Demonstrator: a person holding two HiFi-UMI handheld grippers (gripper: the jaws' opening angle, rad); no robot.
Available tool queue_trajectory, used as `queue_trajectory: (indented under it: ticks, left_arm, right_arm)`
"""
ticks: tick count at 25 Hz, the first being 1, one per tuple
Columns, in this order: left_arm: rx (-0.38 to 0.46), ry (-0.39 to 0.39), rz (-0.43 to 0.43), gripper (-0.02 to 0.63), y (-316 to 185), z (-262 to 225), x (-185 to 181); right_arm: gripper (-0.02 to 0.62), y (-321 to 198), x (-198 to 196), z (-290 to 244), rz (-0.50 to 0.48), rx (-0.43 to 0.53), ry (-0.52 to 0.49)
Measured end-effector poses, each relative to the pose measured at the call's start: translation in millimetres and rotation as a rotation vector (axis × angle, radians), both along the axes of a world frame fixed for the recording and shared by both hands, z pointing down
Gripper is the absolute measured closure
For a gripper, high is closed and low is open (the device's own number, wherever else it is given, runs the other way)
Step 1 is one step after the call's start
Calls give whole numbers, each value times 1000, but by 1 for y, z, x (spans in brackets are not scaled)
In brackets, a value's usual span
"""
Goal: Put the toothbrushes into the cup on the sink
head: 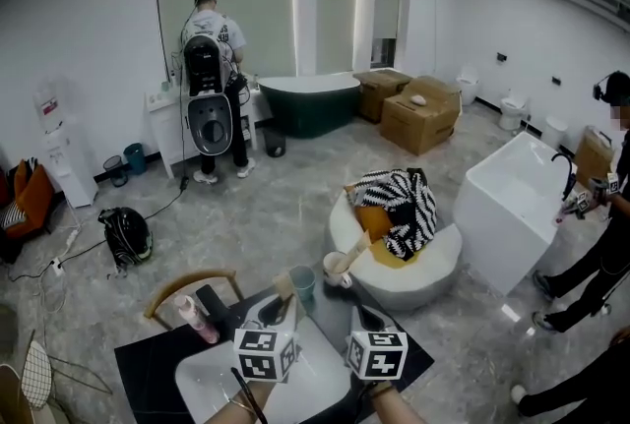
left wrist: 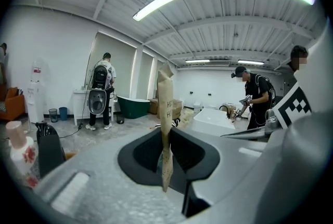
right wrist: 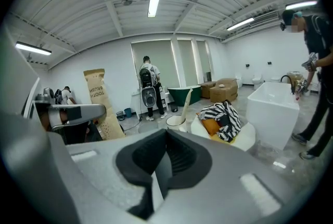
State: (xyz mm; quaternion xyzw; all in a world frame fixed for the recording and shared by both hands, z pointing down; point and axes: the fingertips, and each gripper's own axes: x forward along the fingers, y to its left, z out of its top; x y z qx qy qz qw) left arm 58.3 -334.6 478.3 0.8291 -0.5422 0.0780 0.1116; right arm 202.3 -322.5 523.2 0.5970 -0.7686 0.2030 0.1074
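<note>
1. A dark countertop [head: 148,368] fills the bottom of the head view, with a white basin [head: 207,383] set into it.
2. On its left part a pink bottle [head: 195,319] with a pale cap stands upright, just beside a black object [head: 213,302] too dark to tell.
3. At the far edge stands a pale green cup [head: 302,281].
4. Just right of it, at the far corner, is a white cup [head: 336,267] with a tan toothbrush pack [head: 356,250] leaning in it.
</note>
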Motion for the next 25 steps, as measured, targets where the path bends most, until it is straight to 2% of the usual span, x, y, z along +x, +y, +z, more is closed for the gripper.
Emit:
queue_trajectory:
  ticks: [25]
  left_arm:
    - [71, -31, -50, 554, -77, -19, 0]
  right_arm:
    - [592, -37, 16, 27, -7, -40, -25]
